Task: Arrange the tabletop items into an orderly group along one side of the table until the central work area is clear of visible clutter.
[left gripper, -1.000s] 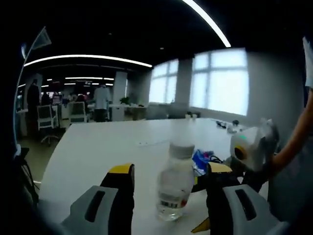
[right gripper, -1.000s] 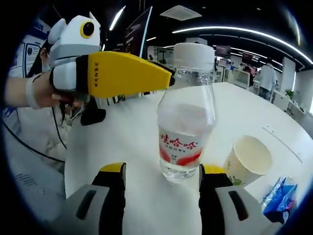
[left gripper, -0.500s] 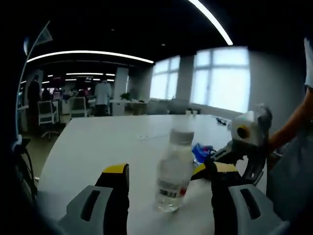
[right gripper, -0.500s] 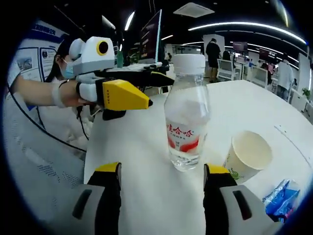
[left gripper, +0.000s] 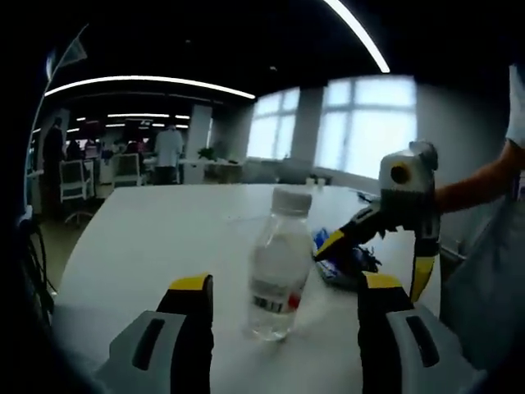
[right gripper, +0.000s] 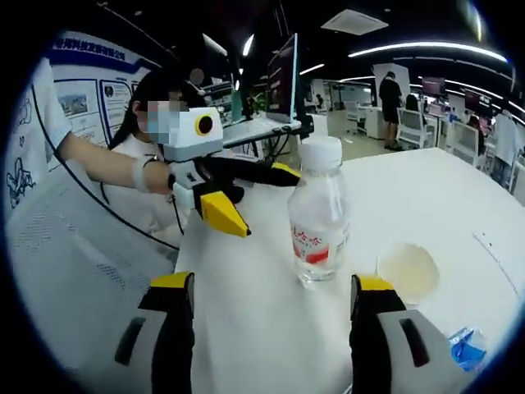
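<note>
Upright on the white table (right gripper: 271, 328) stood the water bottle (right gripper: 319, 215), white-capped and red-labelled, touched by neither tool. Just beside it a paper cup (right gripper: 408, 272) lay tipped over, and a blue wrapper (left gripper: 340, 256) rested a little beyond. Both the left gripper (right gripper: 250, 197) and the right gripper (right gripper: 272, 283) hung released, jaws spread wide, with the bottle ahead between them.

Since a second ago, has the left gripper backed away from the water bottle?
Yes. In the right gripper view the left gripper, earlier reaching the water bottle at its neck, now sits apart, to its left, jaws open.
</note>
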Demonstrator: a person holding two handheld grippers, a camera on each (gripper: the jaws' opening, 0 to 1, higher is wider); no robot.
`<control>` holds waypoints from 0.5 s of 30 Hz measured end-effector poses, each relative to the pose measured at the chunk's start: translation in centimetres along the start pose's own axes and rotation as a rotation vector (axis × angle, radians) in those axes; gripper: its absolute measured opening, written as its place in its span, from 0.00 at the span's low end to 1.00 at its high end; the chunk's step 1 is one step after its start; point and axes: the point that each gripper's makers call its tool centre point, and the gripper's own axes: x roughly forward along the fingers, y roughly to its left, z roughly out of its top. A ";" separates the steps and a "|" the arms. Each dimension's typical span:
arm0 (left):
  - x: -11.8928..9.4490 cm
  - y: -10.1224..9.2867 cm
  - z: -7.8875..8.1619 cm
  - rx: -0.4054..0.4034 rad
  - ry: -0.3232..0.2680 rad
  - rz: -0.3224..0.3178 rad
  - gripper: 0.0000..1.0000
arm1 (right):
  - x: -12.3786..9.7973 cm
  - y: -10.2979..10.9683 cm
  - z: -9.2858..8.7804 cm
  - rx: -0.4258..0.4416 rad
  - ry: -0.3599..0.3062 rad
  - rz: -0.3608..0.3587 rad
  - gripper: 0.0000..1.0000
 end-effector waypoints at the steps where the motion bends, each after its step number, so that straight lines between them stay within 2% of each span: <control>1: 0.0 -0.1 -0.1 0.000 0.003 -0.001 0.68 | -0.1 0.1 0.1 0.008 -0.006 0.013 0.76; 6: -0.3 -0.4 -0.2 0.018 0.007 -0.008 0.68 | -0.8 0.1 1.4 -0.002 -0.056 0.054 0.76; 13: -0.8 -0.7 -0.6 0.020 0.019 -0.019 0.68 | -1.5 -1.1 1.6 -0.027 -0.035 0.050 0.75; 15: -0.9 -0.8 -0.7 0.020 0.020 -0.020 0.68 | -1.8 -1.3 2.0 -0.028 -0.053 0.059 0.74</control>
